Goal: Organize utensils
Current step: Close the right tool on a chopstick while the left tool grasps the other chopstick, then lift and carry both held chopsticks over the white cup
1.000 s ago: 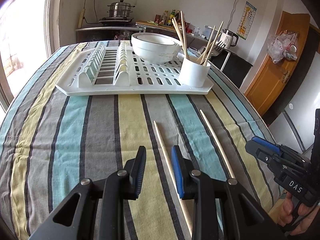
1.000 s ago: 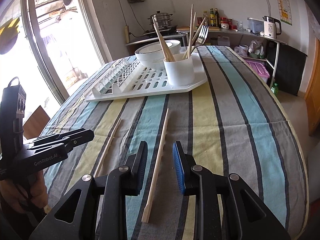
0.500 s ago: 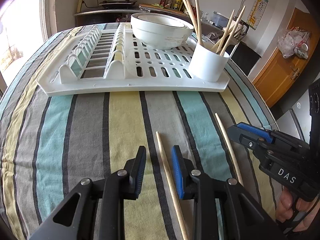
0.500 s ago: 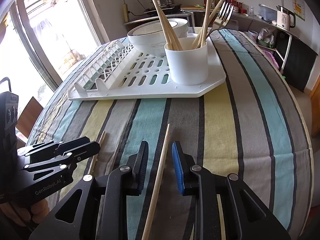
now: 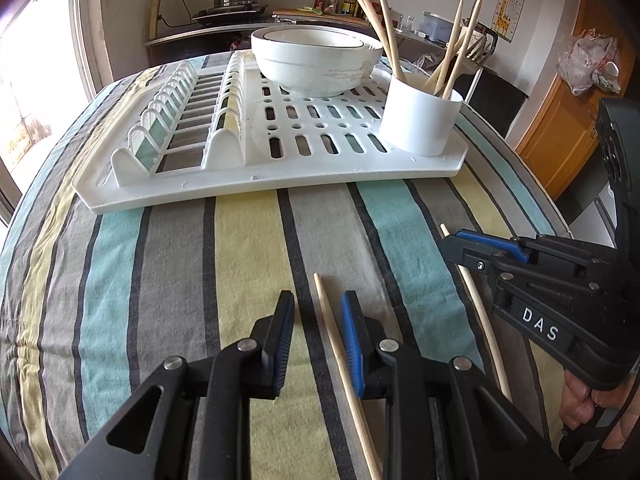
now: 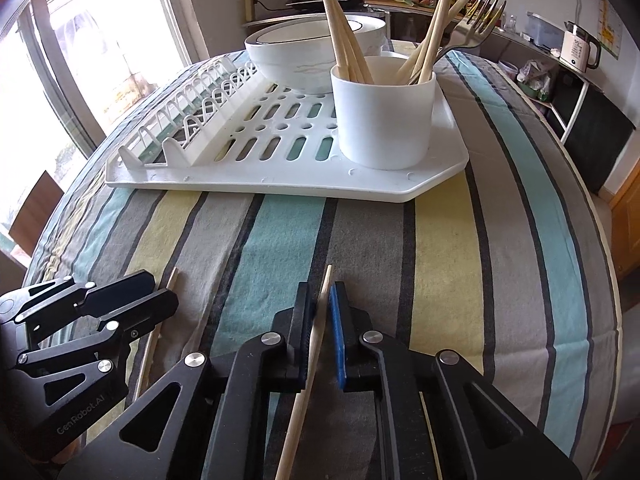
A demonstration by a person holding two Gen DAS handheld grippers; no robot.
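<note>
Two wooden chopsticks lie on the striped tablecloth in front of a white drying rack (image 5: 280, 176). One chopstick (image 5: 332, 332) runs between the jaws of my left gripper (image 5: 317, 300). It lies near the right blue pad, the jaws are closing, and a gap still shows on the left. My right gripper (image 6: 321, 292) has its pads pressed on the other chopstick (image 6: 298, 416), whose tip sticks out ahead. A white utensil cup (image 6: 384, 120) on the rack's near right corner holds several chopsticks and a fork (image 6: 480, 12).
A white bowl (image 5: 316, 60) sits at the back of the rack, and plate slots (image 5: 180, 120) fill its left half. The left gripper (image 6: 162, 292) shows at the lower left of the right wrist view. A counter with pots and a kettle stands behind the table.
Both grippers have moved forward along their chopsticks toward the rack. The right jaws have shut on their chopstick. The left jaws have narrowed slightly.
</note>
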